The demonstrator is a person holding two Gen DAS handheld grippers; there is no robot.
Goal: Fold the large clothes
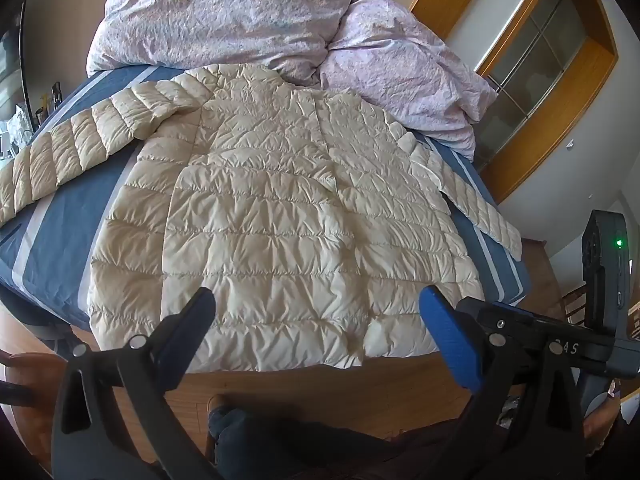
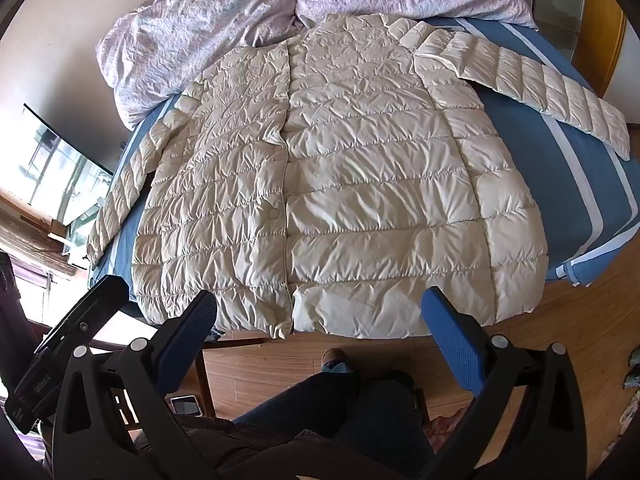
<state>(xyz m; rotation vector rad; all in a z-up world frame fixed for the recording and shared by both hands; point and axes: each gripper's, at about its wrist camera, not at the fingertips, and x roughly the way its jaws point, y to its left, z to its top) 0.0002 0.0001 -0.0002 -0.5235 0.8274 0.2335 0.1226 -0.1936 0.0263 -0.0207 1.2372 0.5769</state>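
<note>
A cream quilted puffer jacket (image 1: 272,216) lies spread flat, front up, on a blue bed, hem toward me, both sleeves stretched out sideways. It also shows in the right wrist view (image 2: 340,184). My left gripper (image 1: 316,304) is open and empty, held above the jacket's hem. My right gripper (image 2: 320,308) is open and empty, also above the hem near the bed's front edge. The right gripper's body (image 1: 560,336) shows at the lower right of the left wrist view.
A crumpled lilac duvet (image 1: 248,16) is piled at the bed's far end, touching the jacket's collar. The blue sheet with pale stripes (image 2: 576,168) shows beside the jacket. Wooden floor (image 2: 560,344) and my legs (image 2: 344,412) lie below. A wood-framed cabinet (image 1: 552,64) stands at right.
</note>
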